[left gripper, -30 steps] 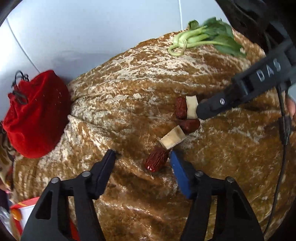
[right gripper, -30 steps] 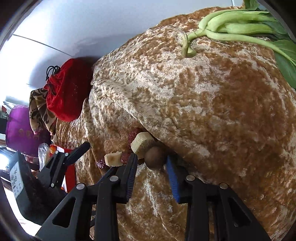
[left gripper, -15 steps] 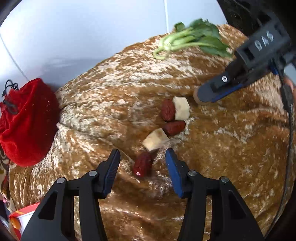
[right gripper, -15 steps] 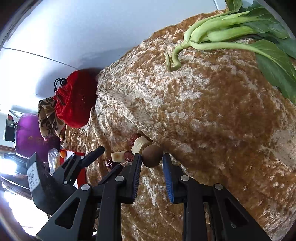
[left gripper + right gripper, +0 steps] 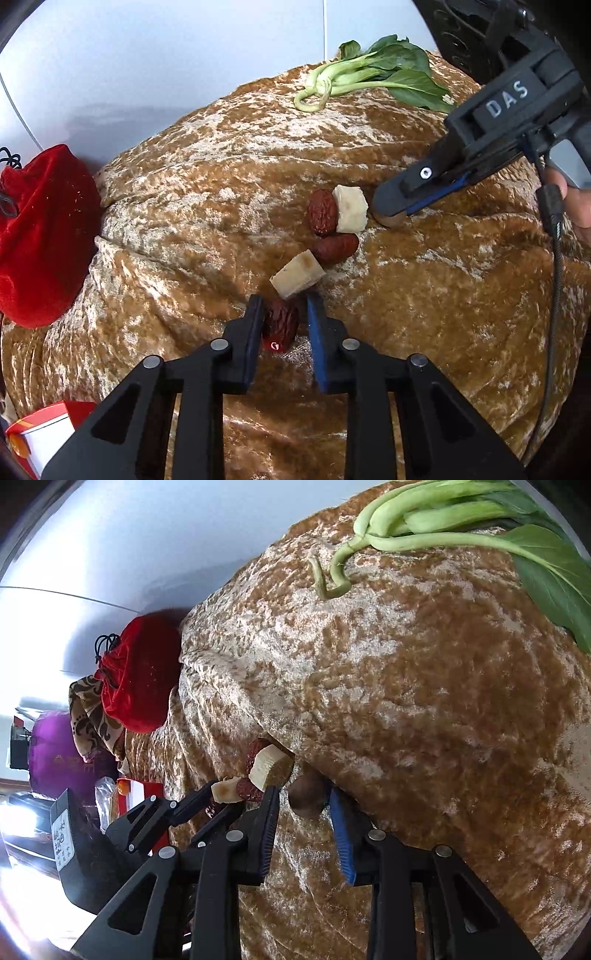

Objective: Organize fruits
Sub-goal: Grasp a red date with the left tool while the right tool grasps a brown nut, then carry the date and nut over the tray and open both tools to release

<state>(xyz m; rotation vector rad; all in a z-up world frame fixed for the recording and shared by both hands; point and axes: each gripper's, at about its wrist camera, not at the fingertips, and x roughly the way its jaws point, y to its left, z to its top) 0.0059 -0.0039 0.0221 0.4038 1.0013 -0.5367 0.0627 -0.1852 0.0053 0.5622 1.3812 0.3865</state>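
Note:
On the brown velvet cloth [image 5: 221,177] lie red dates and pale cut fruit chunks. My left gripper [image 5: 284,314] has closed around the nearest red date [image 5: 279,325]; both pads touch it. A pale chunk [image 5: 297,273] lies just beyond, then a second date [image 5: 336,248], a third date [image 5: 322,217] and another pale chunk [image 5: 349,214]. My right gripper [image 5: 304,797] is open, with a round brown fruit [image 5: 306,800] between its jaws, touching the blue pad. In the left wrist view the right gripper [image 5: 391,218] comes in from the right.
A bunch of green bok choy [image 5: 373,79] lies at the far end of the cloth. A red velvet pouch [image 5: 40,236] sits at the left edge. A red and white box [image 5: 40,435] is at lower left. A purple bag [image 5: 55,753] shows far left.
My left gripper moved forward and closed on the nearest date. My right gripper's jaws stand wider around the brown fruit than half a second ago.

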